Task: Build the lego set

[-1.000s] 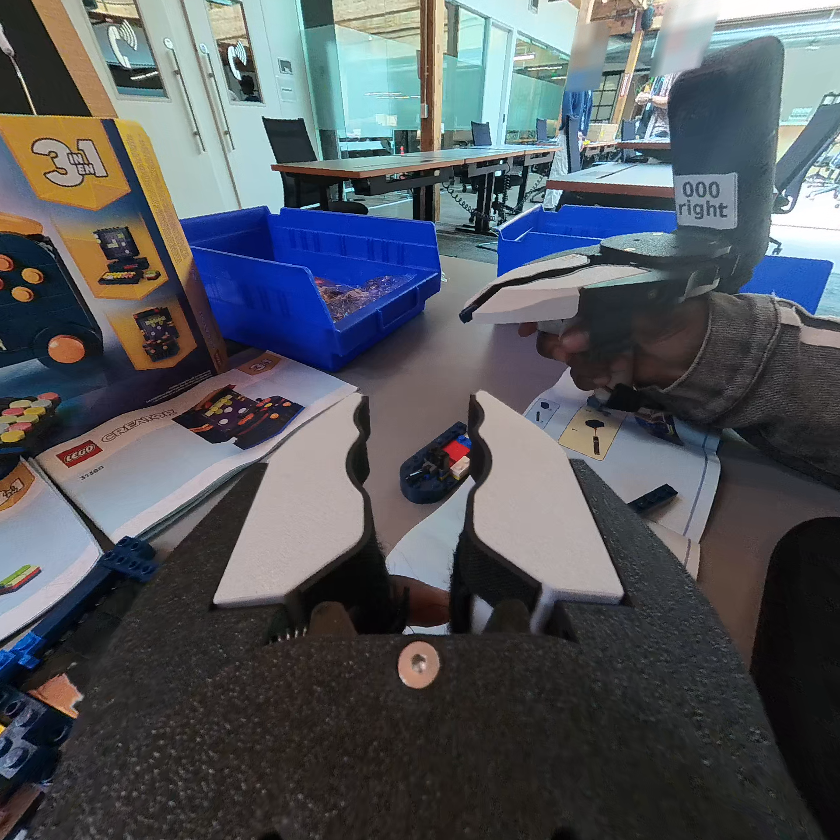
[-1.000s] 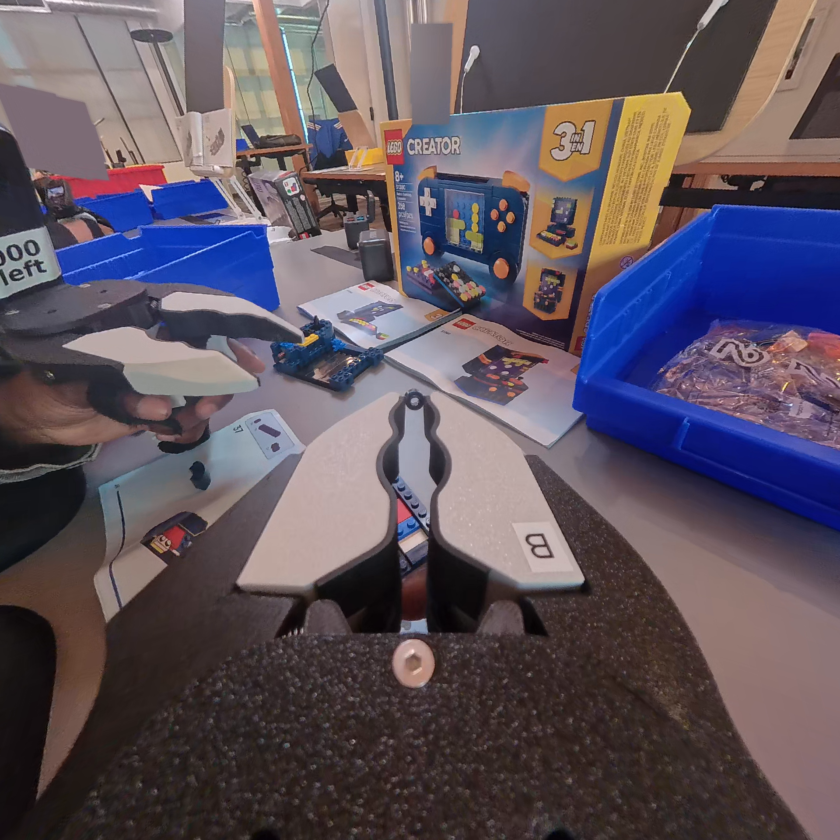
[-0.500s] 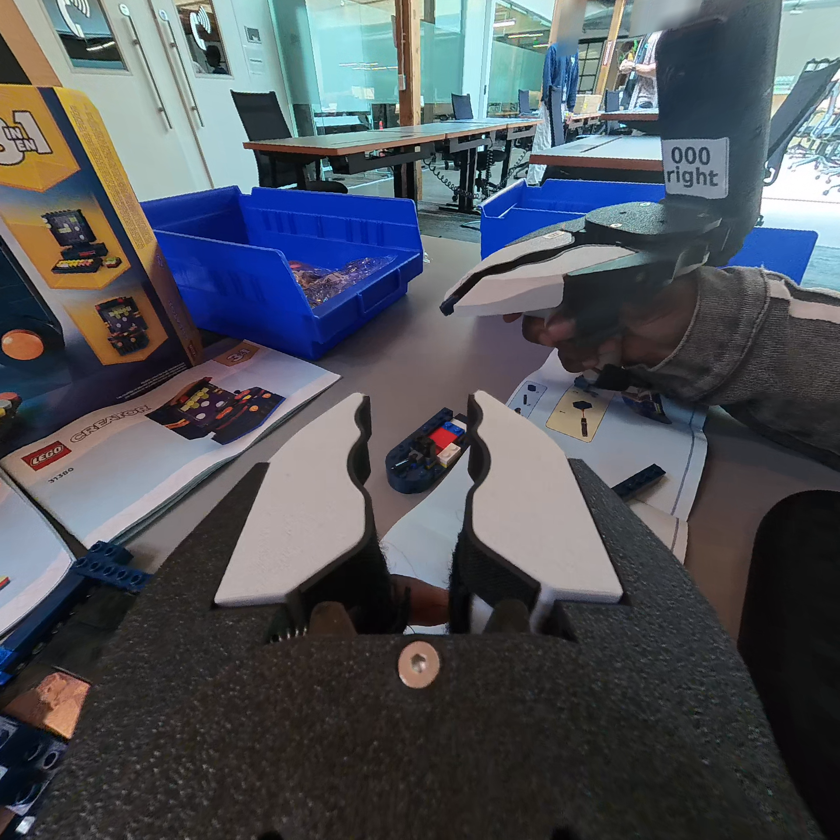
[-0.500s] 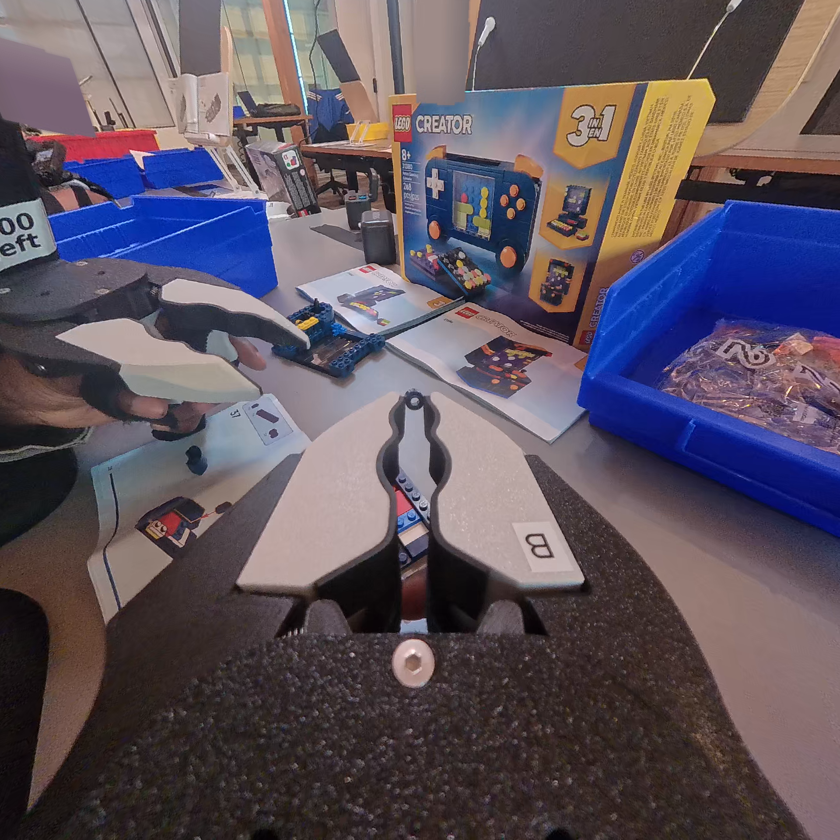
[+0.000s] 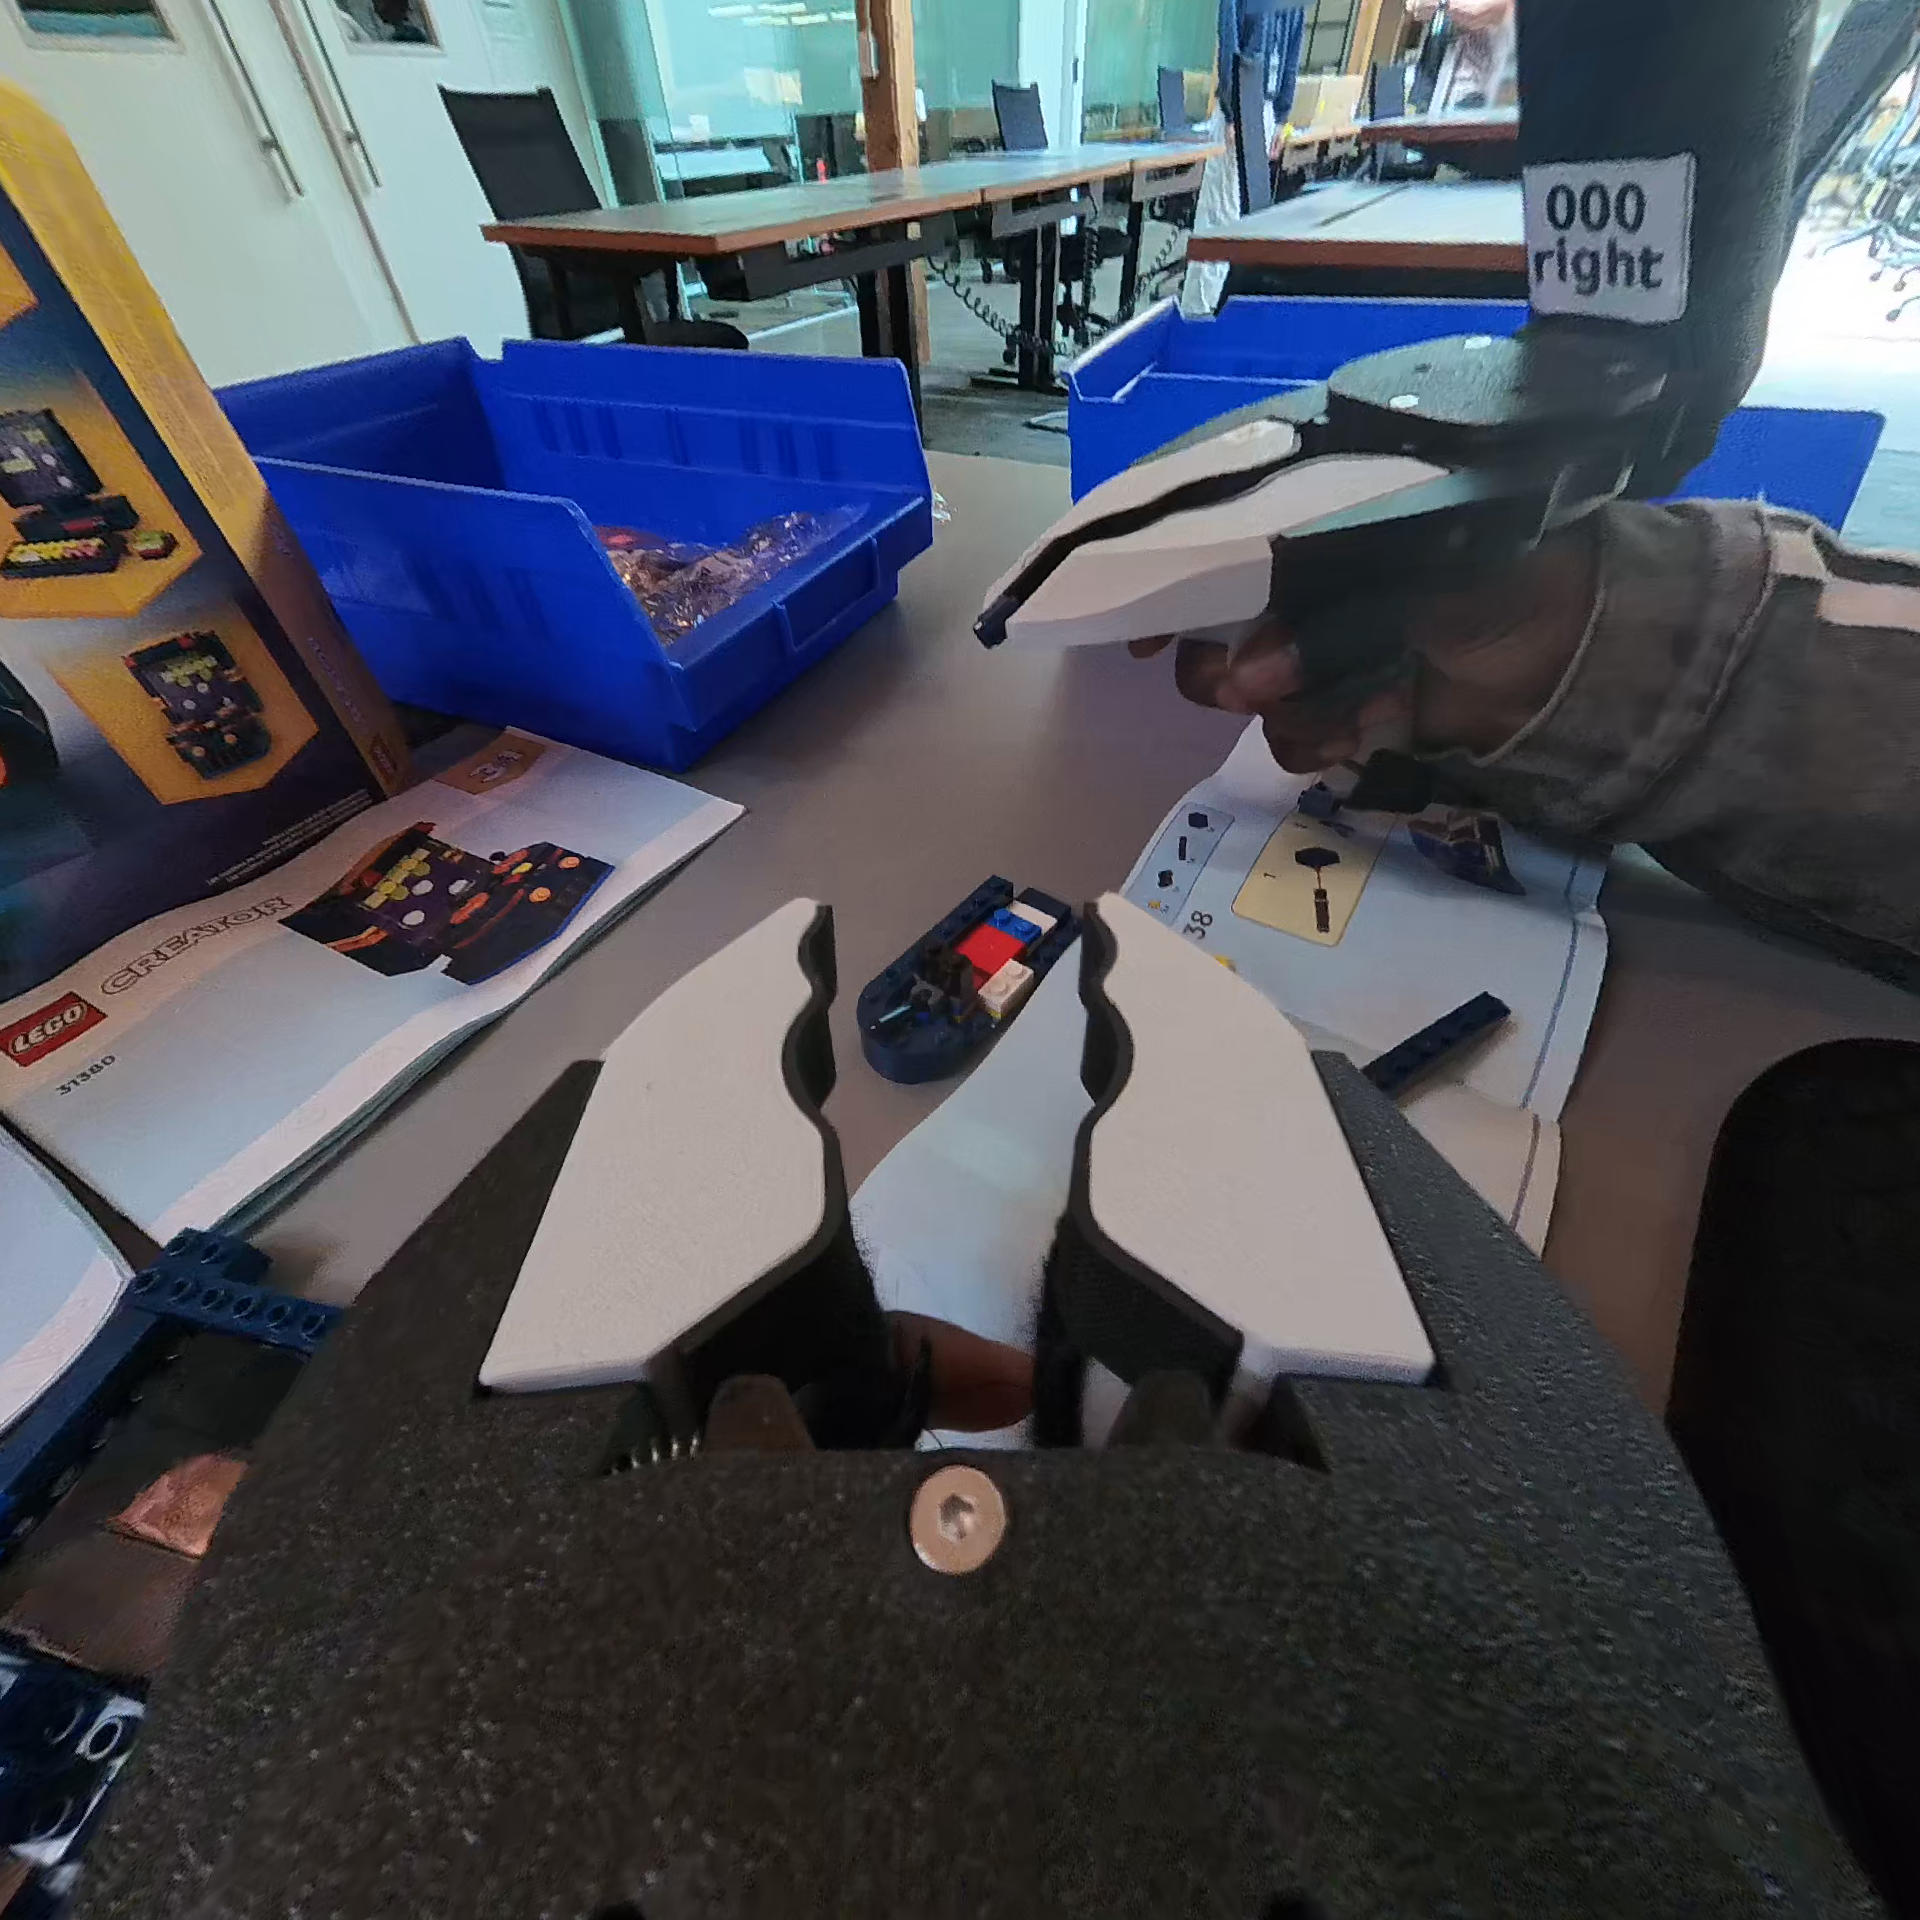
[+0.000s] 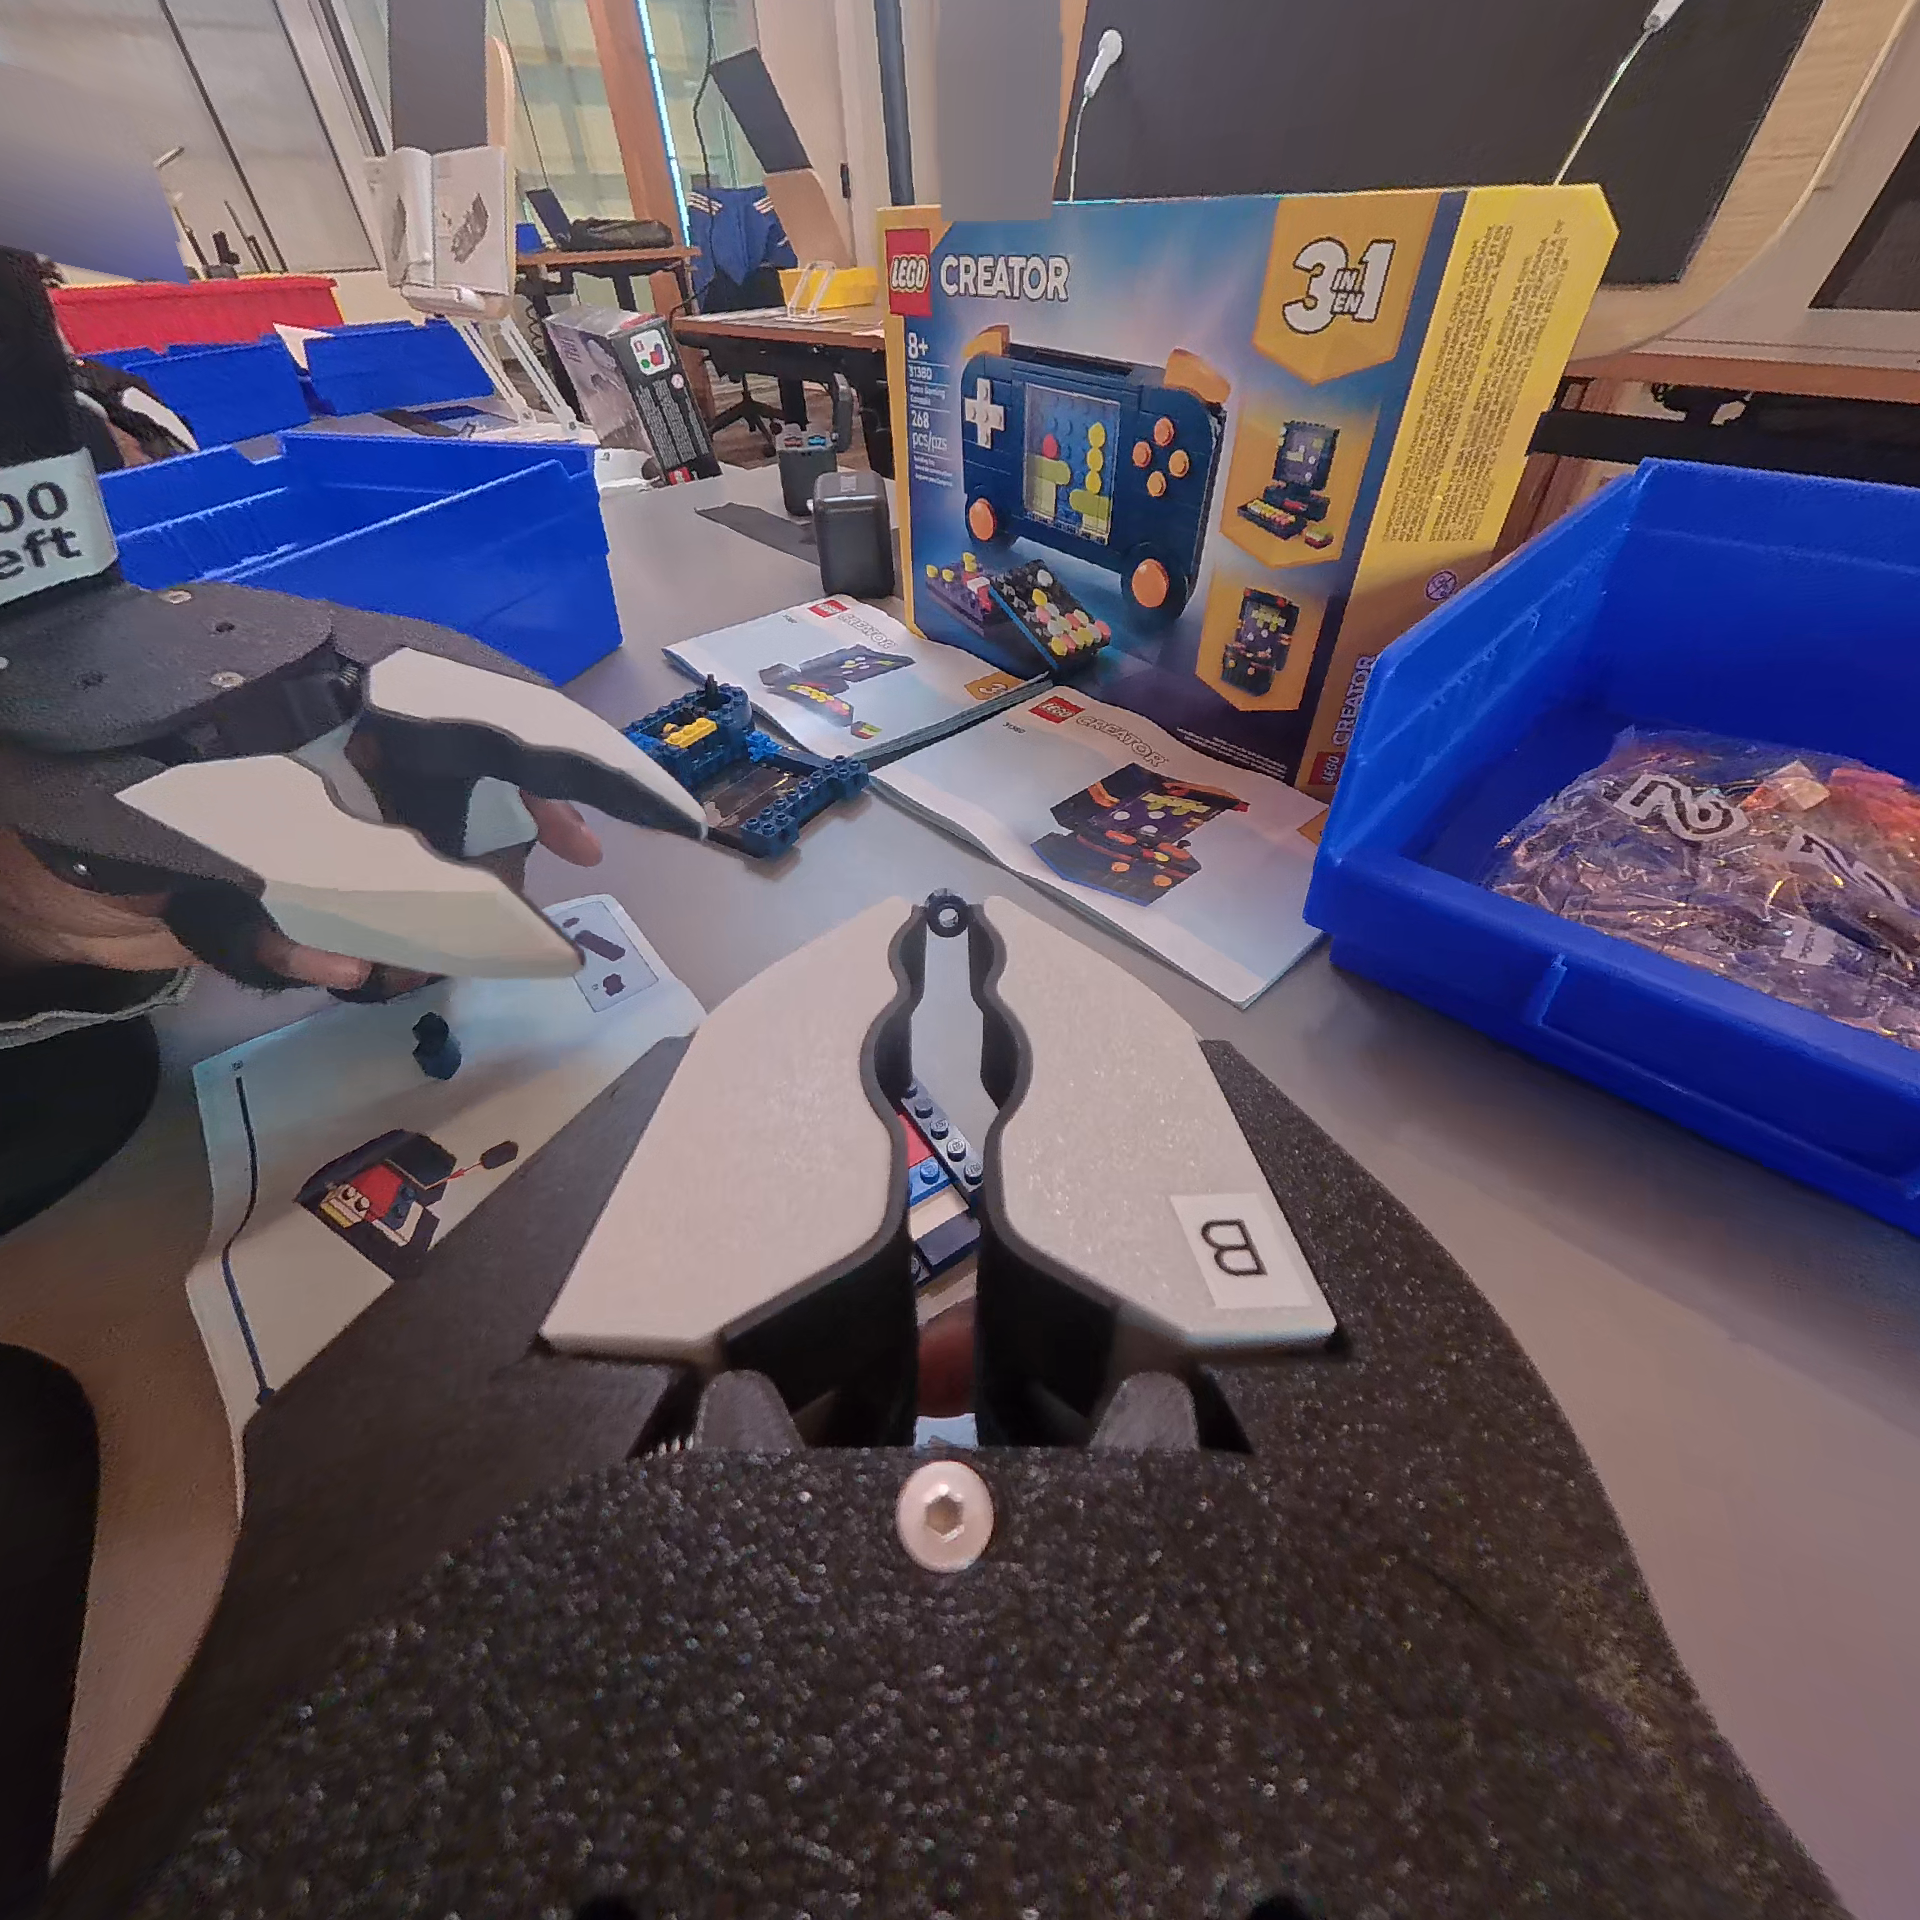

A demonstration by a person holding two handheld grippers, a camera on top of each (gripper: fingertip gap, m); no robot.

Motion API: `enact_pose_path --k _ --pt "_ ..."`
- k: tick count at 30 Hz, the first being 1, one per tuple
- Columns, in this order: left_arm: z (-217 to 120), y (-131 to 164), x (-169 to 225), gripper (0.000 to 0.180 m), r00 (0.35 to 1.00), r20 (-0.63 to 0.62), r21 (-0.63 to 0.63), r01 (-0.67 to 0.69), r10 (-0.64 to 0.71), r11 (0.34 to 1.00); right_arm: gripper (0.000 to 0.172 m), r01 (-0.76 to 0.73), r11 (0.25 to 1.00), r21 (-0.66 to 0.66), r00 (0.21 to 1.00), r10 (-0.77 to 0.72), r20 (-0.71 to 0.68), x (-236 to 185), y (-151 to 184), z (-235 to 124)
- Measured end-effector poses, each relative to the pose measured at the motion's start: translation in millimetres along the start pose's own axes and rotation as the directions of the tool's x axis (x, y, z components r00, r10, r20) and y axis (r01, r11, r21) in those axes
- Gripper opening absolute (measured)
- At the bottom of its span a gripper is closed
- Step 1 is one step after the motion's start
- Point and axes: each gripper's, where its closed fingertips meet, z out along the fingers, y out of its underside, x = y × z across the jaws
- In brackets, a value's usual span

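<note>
Small dark ring piece | light, rigid, easily dropped | right gripper pinches it at fingertips | left gripper spread, empty, above brick boat.

hand-held gripper: black grainy body | 2 white fingers | grey sleeve

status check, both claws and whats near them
Left claw open, empty, above small dark-blue brick build. Right claw shut on tiny dark ring piece. Loose dark plate beside.
</note>
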Motion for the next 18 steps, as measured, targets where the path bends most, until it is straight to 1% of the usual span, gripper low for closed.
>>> enact_pose_path --k 8,16,18 --pt "4.4 7.6 9.3 0.054 0.996 -0.025 -0.048 -0.086 0.085 0.995 0.007 0.008 1.0 -0.009 1.0 -0.008 0.002 -1.1 1.3 1.0" --pt "4.9 9.0 8.6 0.054 0.998 -0.028 -0.054 -0.065 0.064 0.996 0.007 0.009 1.0 -0.016 1.0 -0.009 0.002 -1.2 2.6 1.6" --pt "3.3 4.6 3.0 0.051 0.999 0.003 -0.027 -0.037 0.037 0.999 0.007 0.009 1.0 -0.017 1.0 -0.009 0.004 -1.3 2.8 1.9"
